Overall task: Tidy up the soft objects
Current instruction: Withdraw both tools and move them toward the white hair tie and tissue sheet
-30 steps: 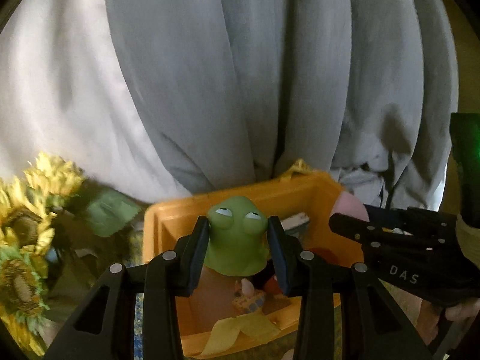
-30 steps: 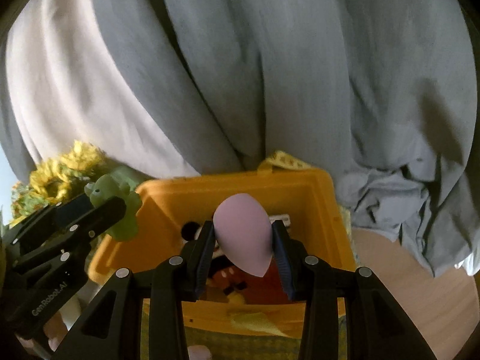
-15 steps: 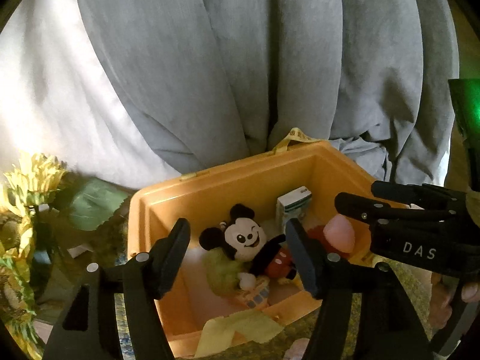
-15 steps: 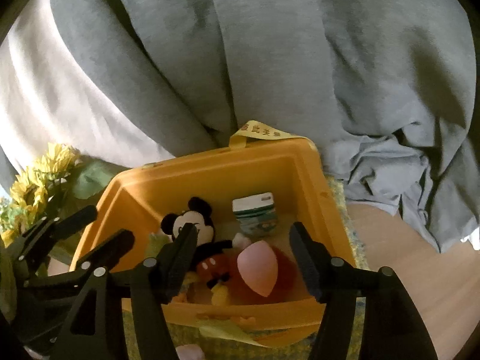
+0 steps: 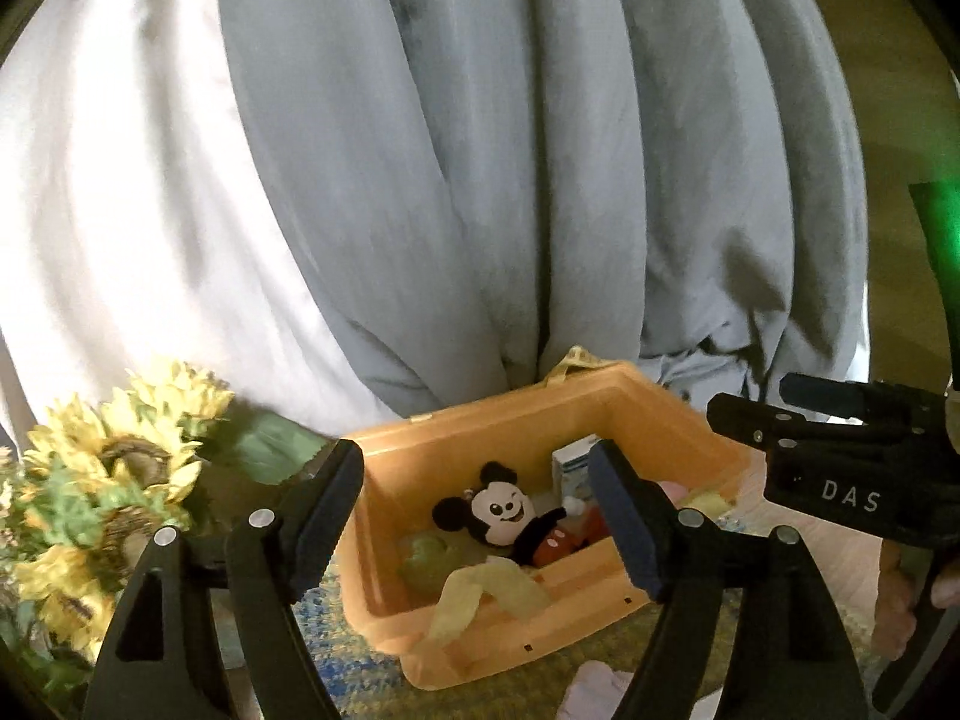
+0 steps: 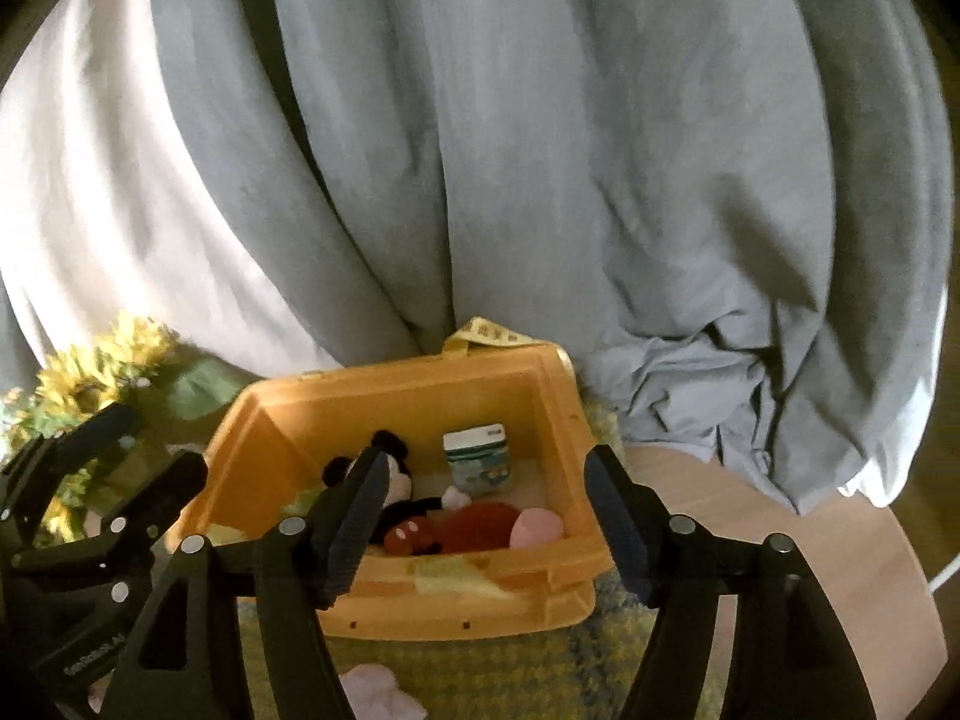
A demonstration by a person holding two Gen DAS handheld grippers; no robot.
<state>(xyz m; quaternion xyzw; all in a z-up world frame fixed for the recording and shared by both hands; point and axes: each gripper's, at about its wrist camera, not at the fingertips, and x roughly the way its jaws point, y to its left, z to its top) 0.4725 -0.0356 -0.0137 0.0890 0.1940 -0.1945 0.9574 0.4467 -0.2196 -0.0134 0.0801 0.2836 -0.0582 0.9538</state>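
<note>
Both jaws just opened, empty: left gripper (image 5: pixel 480 516) and right gripper (image 6: pixel 486 516) above orange bin (image 6: pixel 420 396), pink sponge (image 6: pixel 537 527) dropped inside for tidying

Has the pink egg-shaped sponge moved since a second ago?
Yes. The pink sponge has dropped from between the right gripper pads, which have just been opening, into the orange bin, by its near-right wall.

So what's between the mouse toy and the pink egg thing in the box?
A red plush lies between the mouse toy and the pink egg sponge, seen in the right wrist view.
</note>
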